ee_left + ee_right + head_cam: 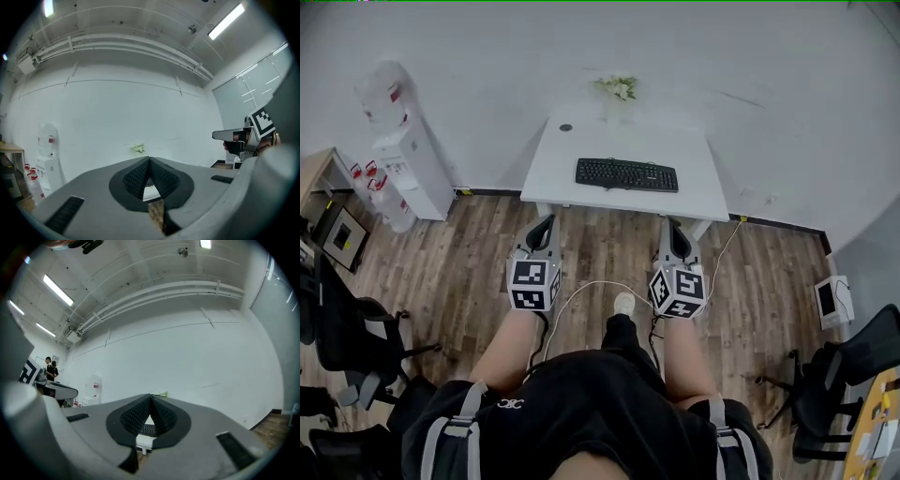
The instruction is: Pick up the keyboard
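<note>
A black keyboard (626,174) lies flat on a white table (558,164) against the far wall, near the table's front edge. My left gripper (543,228) hangs over the wood floor short of the table's left front corner, its jaws shut with nothing held. My right gripper (675,231) hangs short of the table's right front part, shut and empty too. Both point level towards the table. In the right gripper view a strip of the keyboard (149,429) shows through the gap below the closed tips. The left gripper view shows only the table top (151,191) there.
A small plant (618,87) stands at the table's back edge, and a dark disc (566,127) lies at its back left. A water dispenser (405,150) stands left of the table. Office chairs (349,328) flank me on both sides. A white cable (592,286) trails over the floor.
</note>
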### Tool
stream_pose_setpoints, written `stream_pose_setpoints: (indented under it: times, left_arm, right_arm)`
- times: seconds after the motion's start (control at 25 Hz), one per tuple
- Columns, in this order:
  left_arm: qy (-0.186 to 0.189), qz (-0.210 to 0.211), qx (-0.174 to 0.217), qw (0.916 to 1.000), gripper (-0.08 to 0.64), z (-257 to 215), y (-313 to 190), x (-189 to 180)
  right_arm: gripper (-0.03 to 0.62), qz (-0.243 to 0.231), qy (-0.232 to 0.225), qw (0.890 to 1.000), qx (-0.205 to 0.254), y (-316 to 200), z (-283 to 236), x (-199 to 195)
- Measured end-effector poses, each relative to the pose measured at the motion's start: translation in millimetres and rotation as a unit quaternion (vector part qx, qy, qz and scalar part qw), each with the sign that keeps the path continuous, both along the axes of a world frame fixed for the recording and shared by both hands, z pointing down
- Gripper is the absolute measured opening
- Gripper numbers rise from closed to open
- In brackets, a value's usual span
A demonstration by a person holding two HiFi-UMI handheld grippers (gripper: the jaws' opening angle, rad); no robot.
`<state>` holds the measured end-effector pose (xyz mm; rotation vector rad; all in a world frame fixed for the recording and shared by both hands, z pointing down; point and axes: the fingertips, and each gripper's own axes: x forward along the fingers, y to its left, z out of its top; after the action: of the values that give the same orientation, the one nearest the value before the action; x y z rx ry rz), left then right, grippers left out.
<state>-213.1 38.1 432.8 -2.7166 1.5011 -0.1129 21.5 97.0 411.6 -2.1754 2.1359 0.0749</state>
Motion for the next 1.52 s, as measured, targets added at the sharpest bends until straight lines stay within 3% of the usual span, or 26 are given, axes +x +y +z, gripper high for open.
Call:
stream_pose_setpoints:
  times: [0.24, 0.68, 1.36, 1.52]
  left_arm:
    - [0.003, 0.009, 0.013, 0.9999, 0.011, 1.1, -45.9, 31.8]
    - [-0.013, -0.002, 0.019, 0.9997, 0.011, 13.8, -148.8, 87.8]
    - [-0.039, -0.044, -0.029, 0.9978, 0.011, 22.9, -356.1, 175.2]
    - [-0.009, -0.037, -0.060, 0.9975, 0.011, 25.0, -394.9, 198.1]
  right_arm:
    - [0.005, -0.004, 0.013, 1.000, 0.004, -45.2, 2.9, 29.5]
    - [0.005, -0.015, -0.008, 1.000, -0.008, -160.0, 25.6, 90.8]
    - [0.004, -0.055, -0.028, 0.997, -0.056, -382.9, 44.4, 191.3]
    - [0.005, -0.060, -0.031, 0.996, -0.065, -422.1, 50.1, 215.0]
